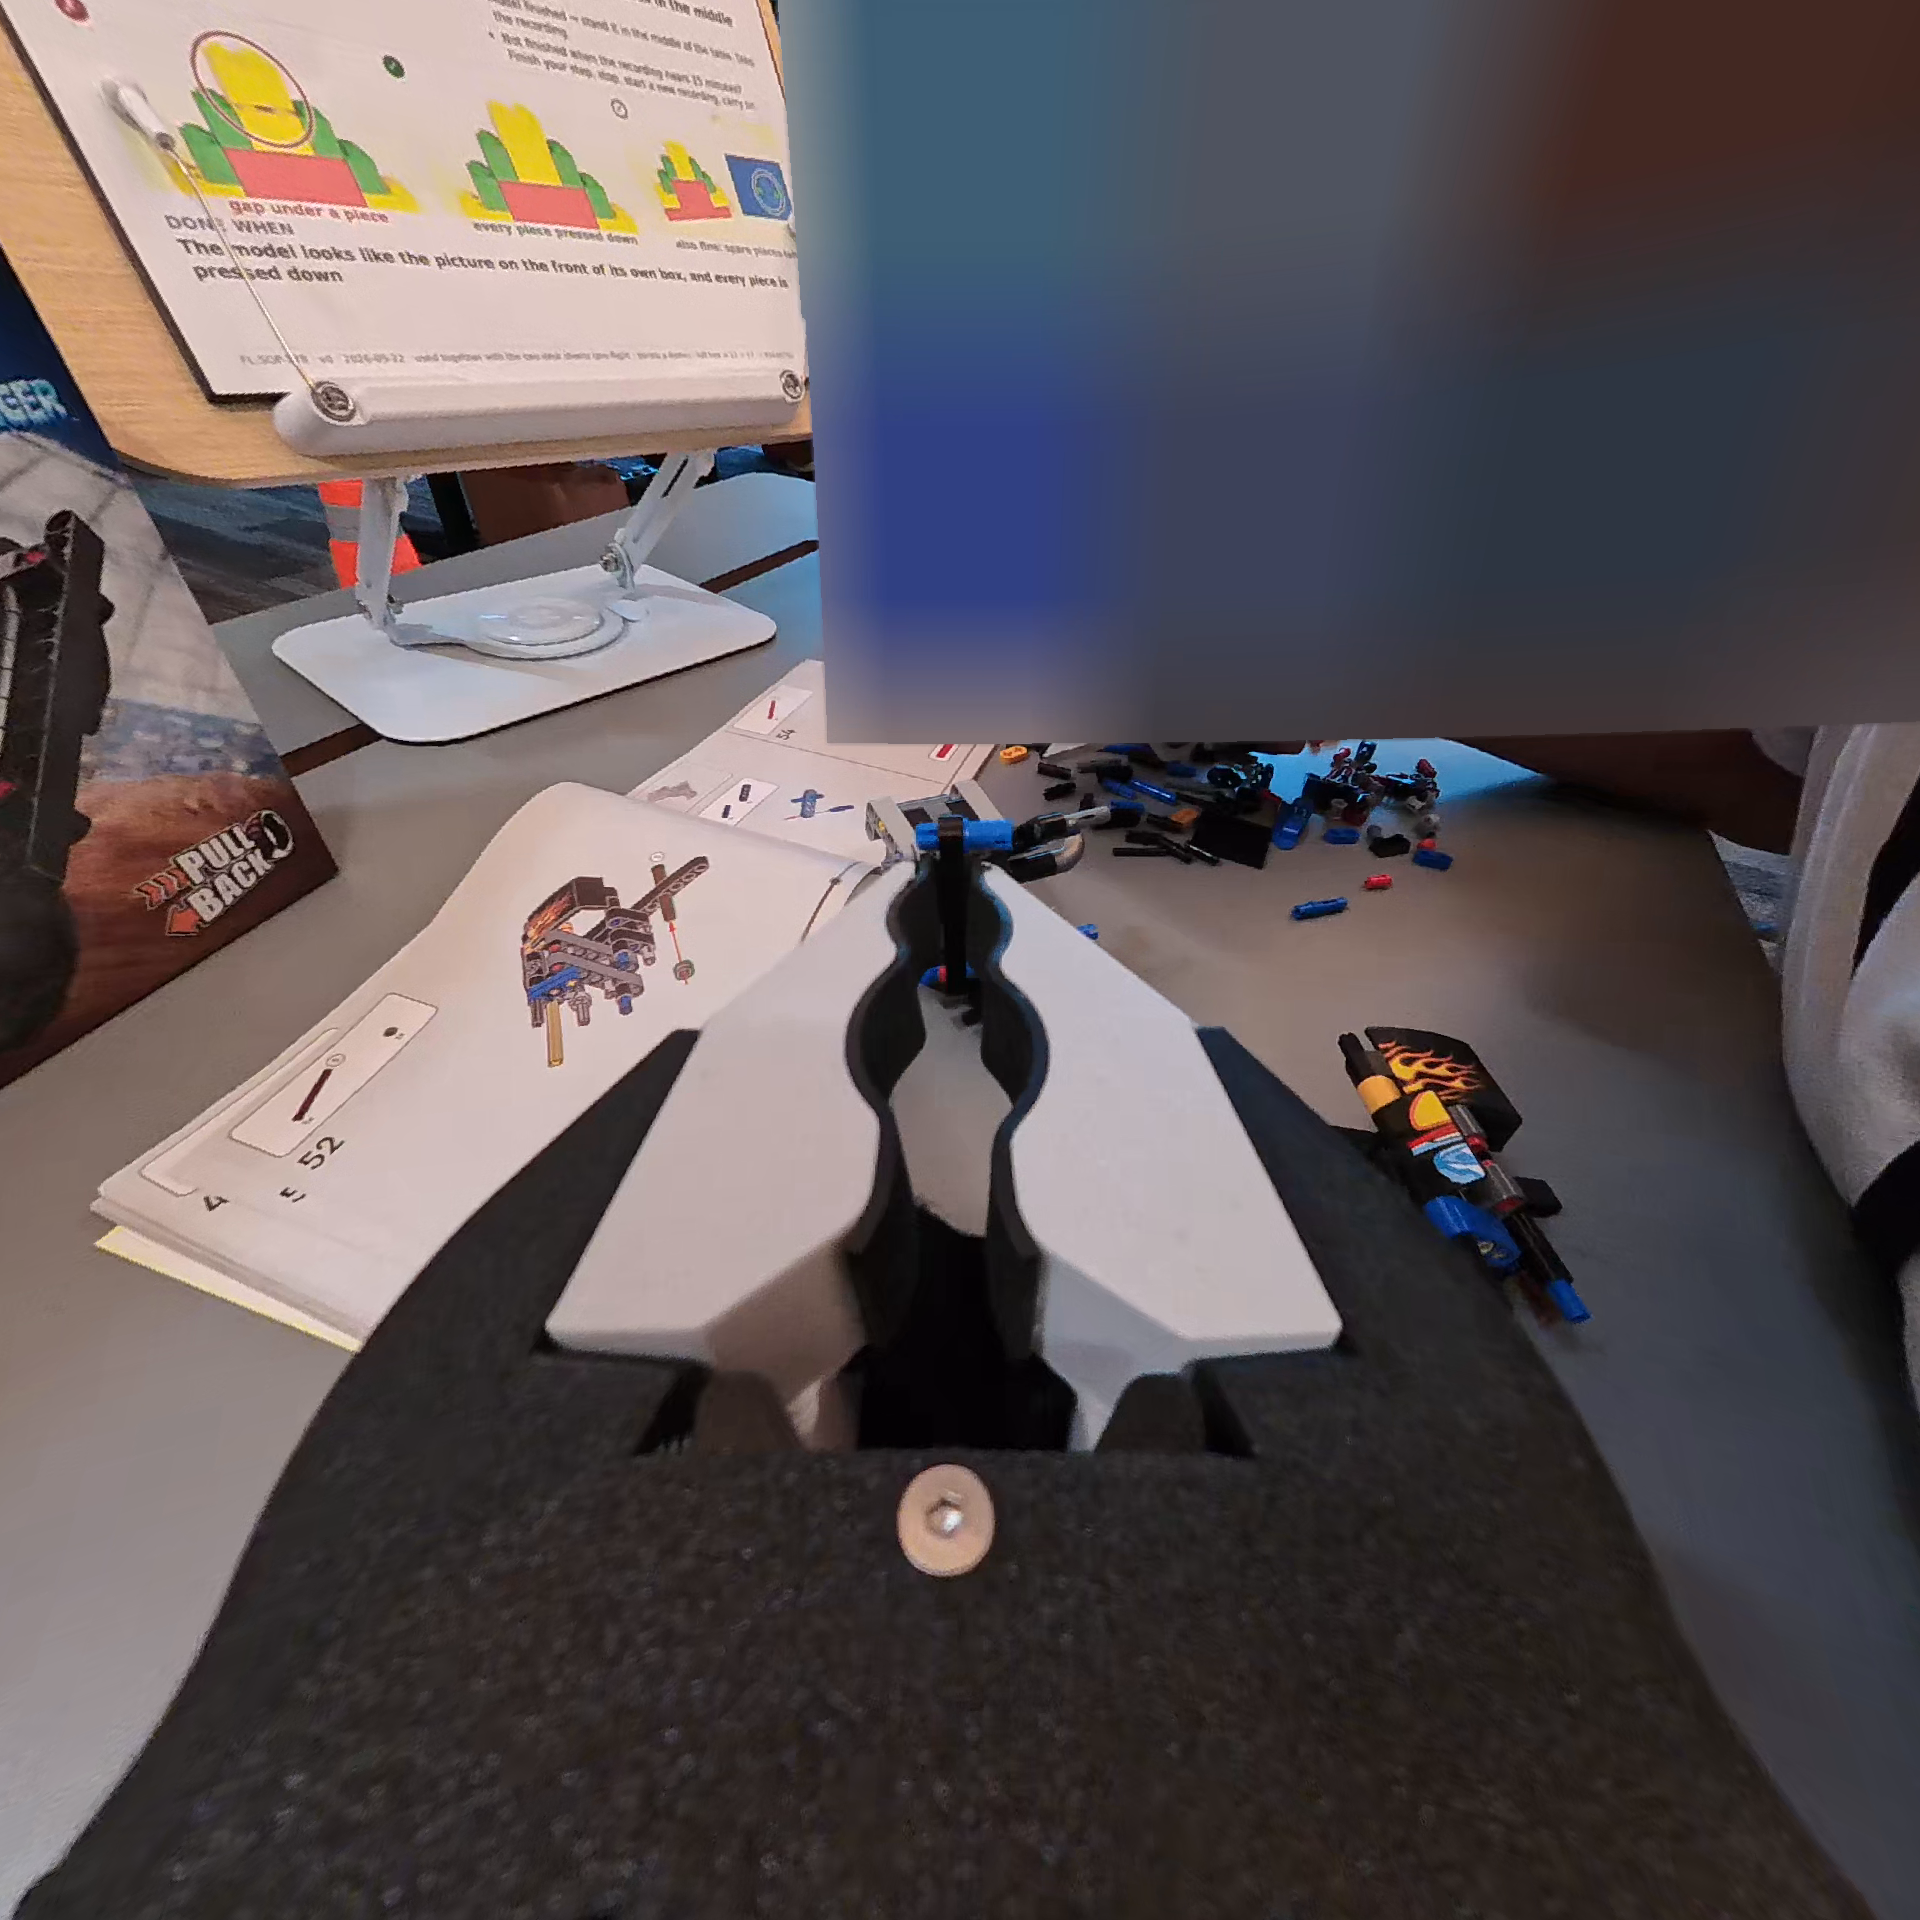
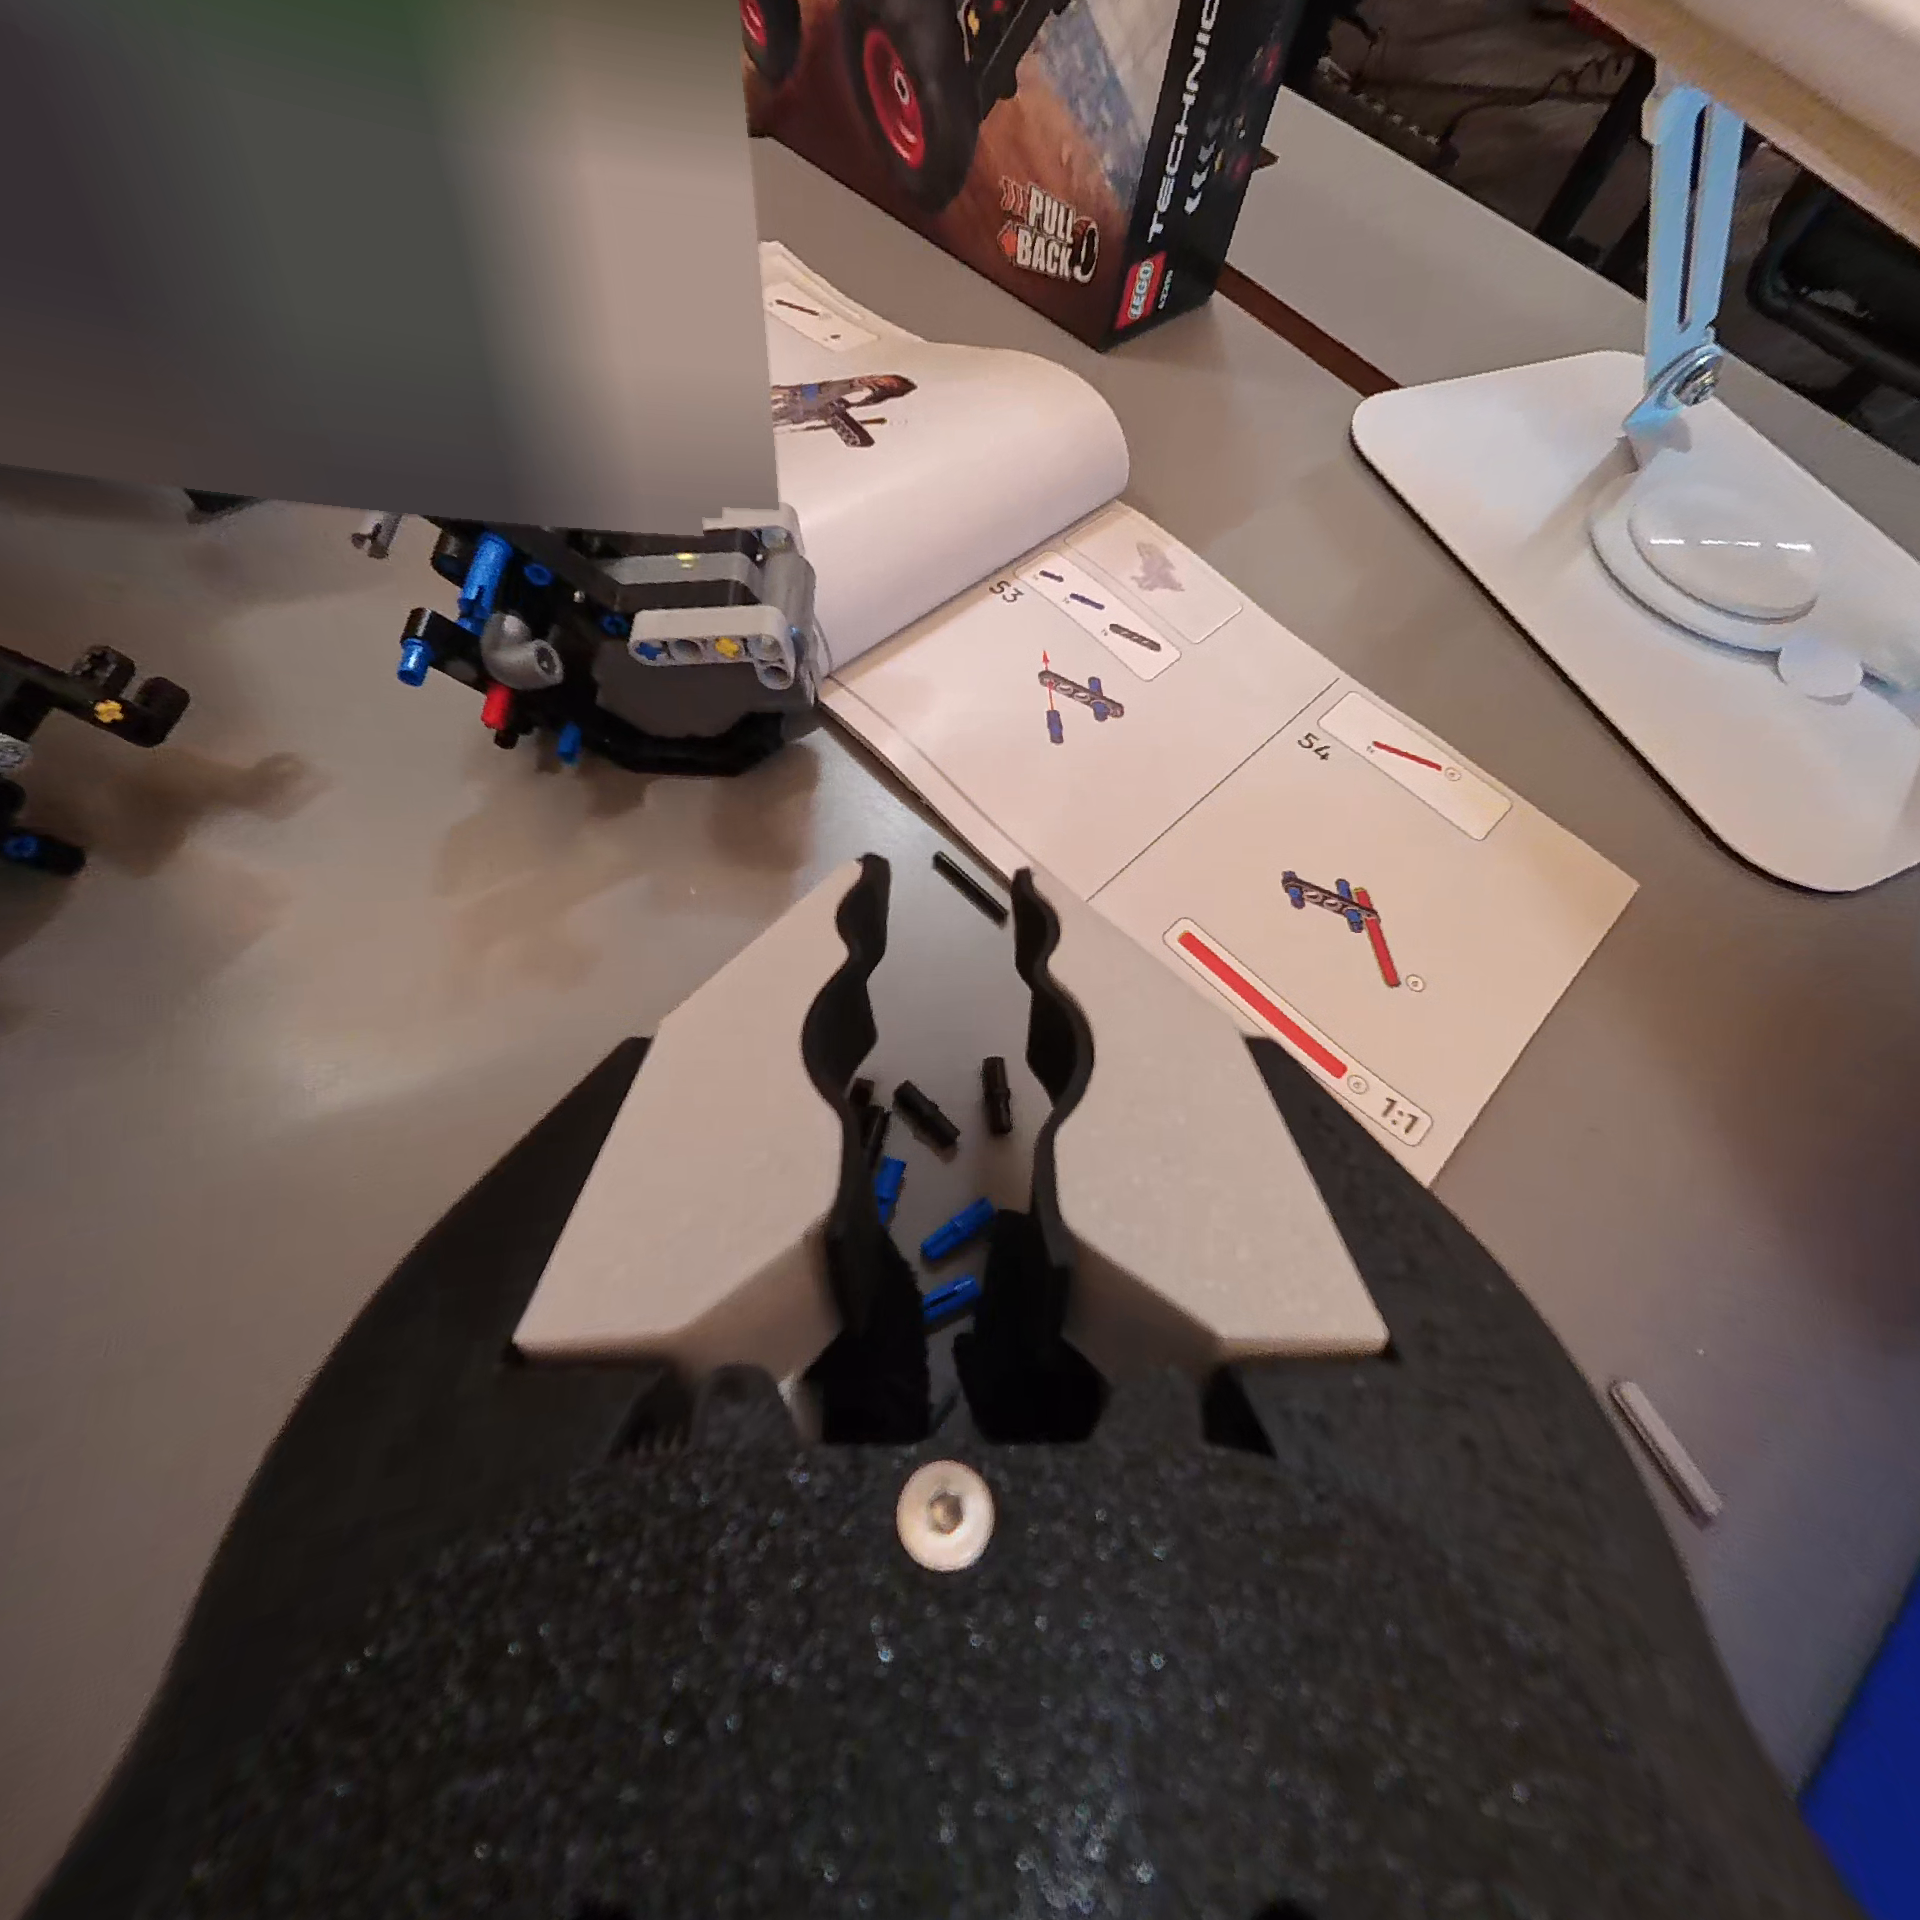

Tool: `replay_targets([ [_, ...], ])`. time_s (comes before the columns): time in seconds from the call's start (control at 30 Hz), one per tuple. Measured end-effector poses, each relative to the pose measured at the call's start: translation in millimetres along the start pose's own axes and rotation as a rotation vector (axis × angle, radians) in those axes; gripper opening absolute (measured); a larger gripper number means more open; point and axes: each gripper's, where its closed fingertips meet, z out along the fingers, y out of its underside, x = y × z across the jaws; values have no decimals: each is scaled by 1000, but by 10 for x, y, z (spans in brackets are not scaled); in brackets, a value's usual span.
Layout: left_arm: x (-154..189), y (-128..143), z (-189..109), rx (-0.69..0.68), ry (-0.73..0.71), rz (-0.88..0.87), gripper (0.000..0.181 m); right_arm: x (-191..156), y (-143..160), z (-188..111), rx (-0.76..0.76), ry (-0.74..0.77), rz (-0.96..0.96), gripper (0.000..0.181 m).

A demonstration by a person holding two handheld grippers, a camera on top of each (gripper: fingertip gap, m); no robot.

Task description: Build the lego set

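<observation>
My left gripper [image 1: 951, 883] is shut on a thin black beam [image 1: 951, 914] with blue pins at its top, held upright above the open instruction booklet [image 1: 416, 1039]. The grey and black chassis [image 1: 935, 816] lies just beyond it. My right gripper [image 2: 945, 894] is open and empty, low over the table above several loose black pins [image 2: 925, 1112] and blue pins [image 2: 956, 1226]. A black axle [image 2: 969, 886] lies between its fingertips. In the right wrist view the chassis [image 2: 665, 644] stands to the far left beside the booklet [image 2: 1247, 831].
A flame-decorated sub-assembly [image 1: 1455, 1143] lies to the right. A pile of loose parts [image 1: 1247, 810] is at the back right. The set box [image 1: 125, 831], a white stand [image 1: 520, 644] with a sheet and a person's sleeve [image 1: 1849, 987] border the area. A black piece [image 2: 94, 696] lies far left. Some 20 centimeters of space lies between my two pairs of fingers.
</observation>
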Motion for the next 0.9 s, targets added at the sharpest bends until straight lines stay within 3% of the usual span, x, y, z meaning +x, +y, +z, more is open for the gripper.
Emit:
replay_targets([
  [0.13,4,-36,-5,15,-7,-16,2,-76,-139,-46,61,-40,25,23],
  [0.27,174,-96,20,29,13,19,2,-376,-415,-143,161,-157,33,23],
  [0.47,663,-650,23,252,171,-304,1,-1502,-787,-361,230,-612,31,29],
  [0.57,923,-838,-38,345,276,-529,2,-1741,-989,-398,280,-582,81,27],
  [0.7,1118,-912,-176,445,290,-679,1,-1988,-1138,-565,326,-634,225,24],
  [0.9,1423,-883,-275,485,288,-704,1,-2185,-1364,-931,468,-735,397,24],
])
